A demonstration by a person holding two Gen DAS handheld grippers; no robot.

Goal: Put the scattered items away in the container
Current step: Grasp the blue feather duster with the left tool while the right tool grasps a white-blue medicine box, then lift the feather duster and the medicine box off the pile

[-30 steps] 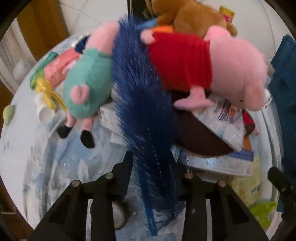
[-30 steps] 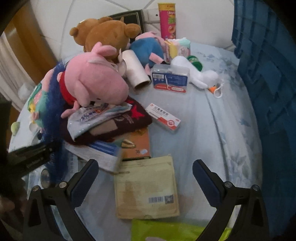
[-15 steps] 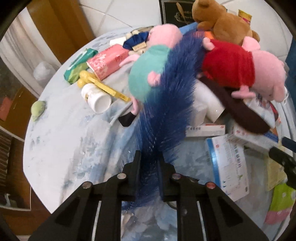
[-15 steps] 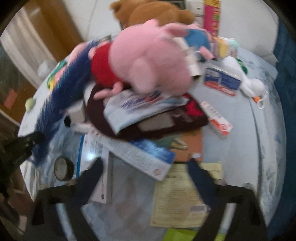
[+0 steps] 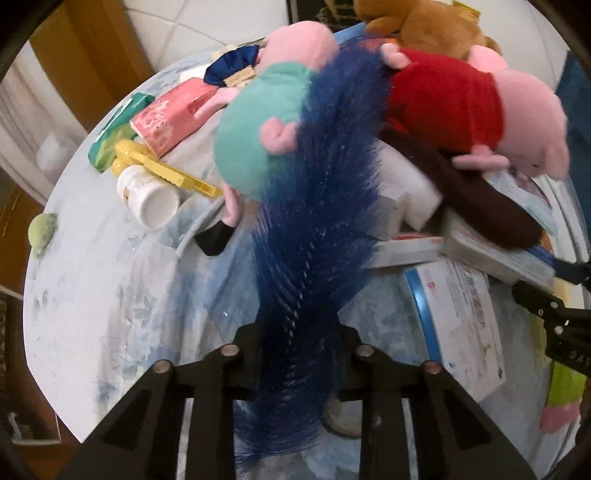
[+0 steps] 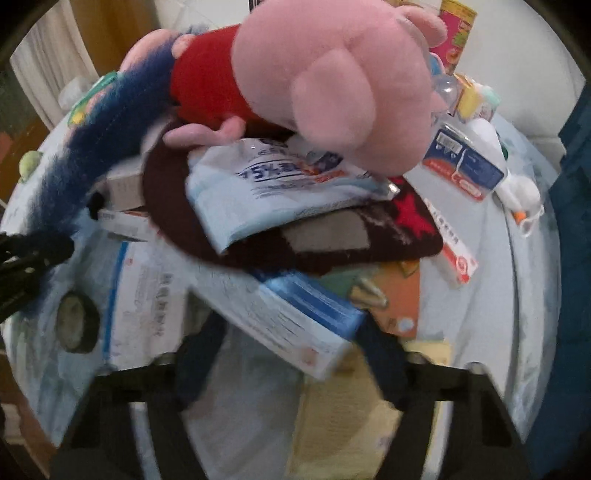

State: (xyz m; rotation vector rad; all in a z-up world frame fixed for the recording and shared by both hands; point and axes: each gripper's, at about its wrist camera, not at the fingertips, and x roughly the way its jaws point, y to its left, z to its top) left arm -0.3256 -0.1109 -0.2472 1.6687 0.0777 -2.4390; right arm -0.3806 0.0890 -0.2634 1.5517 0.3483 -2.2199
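Left claw (image 5: 297, 354): clamped on the blue duster (image 5: 317, 229) — nearer the pile than before.
Right claw (image 6: 291, 354): now around the box (image 6: 295, 317); grip unclear.
Pouch (image 6: 273, 184): "75%".

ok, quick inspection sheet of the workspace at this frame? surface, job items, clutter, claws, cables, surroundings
Surface: round table under a pale blue patterned cloth, crowded on its far half.
Job's things: blue fuzzy duster runs from the left claw up across the pile; red-dressed pink pig plush lies on a wipes pack and a dark brown cloth; blue-and-white box juts toward the right claw.
Clutter: teal-dressed pig plush, white bottle on its side, tape roll, brown teddy.
Claws: left claw shut on the duster; right claw open near the box, blurred.
Cables: nothing seen.
Surroundings: white tiled wall, dark blue container at right.
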